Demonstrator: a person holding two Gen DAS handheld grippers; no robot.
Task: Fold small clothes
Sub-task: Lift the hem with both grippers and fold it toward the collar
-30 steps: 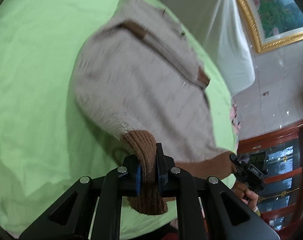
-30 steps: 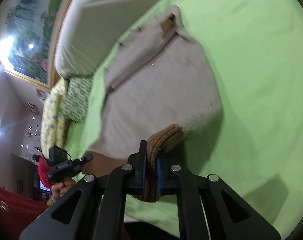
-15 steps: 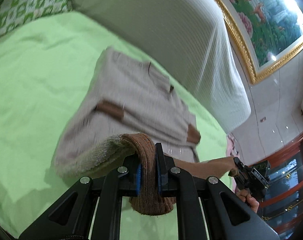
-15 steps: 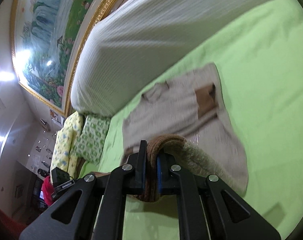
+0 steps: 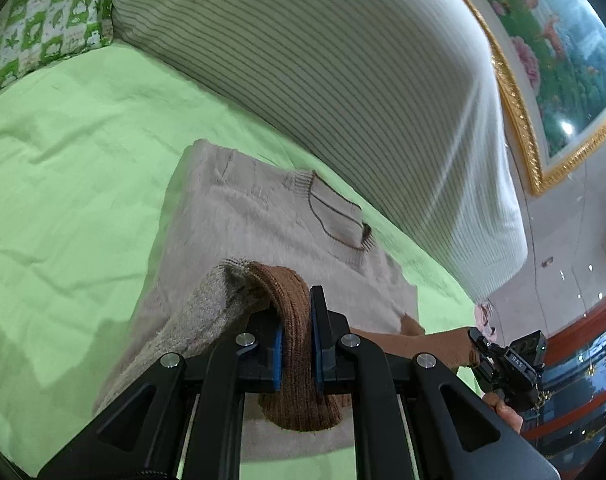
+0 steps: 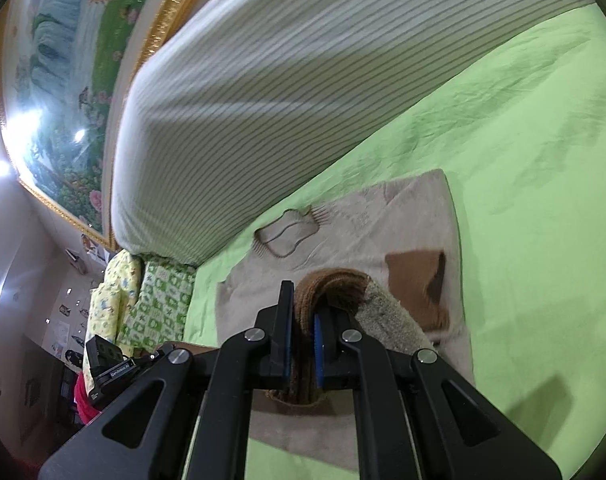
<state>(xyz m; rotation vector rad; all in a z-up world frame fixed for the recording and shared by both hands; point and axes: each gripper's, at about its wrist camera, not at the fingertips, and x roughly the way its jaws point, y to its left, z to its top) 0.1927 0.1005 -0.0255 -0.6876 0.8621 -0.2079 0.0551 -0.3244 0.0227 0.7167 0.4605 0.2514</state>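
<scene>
A small beige knitted sweater [image 5: 271, 224] with brown ribbed trim lies on the green sheet, its neckline [image 5: 339, 216] toward the striped cushion. My left gripper [image 5: 297, 344] is shut on the brown hem [image 5: 291, 308] at one bottom corner, held up over the body. My right gripper [image 6: 303, 344] is shut on the brown hem [image 6: 331, 284] at the other corner. The sweater [image 6: 363, 220] shows a brown cuff [image 6: 417, 280] folded onto its body. The other gripper appears at the edge of each view, with a hand on it [image 5: 507, 368].
A large striped cushion [image 5: 343, 72] runs along the far side of the green sheet [image 5: 63, 160]. Green-patterned pillows [image 6: 159, 304] lie at the end. A framed painting [image 6: 63, 60] hangs on the wall behind. A shadow falls on the sheet near me.
Both grippers have carried the brown hem forward and upward over the sweater toward its neckline, doubling the lower half over the body. The striped cushion has come much closer in both views.
</scene>
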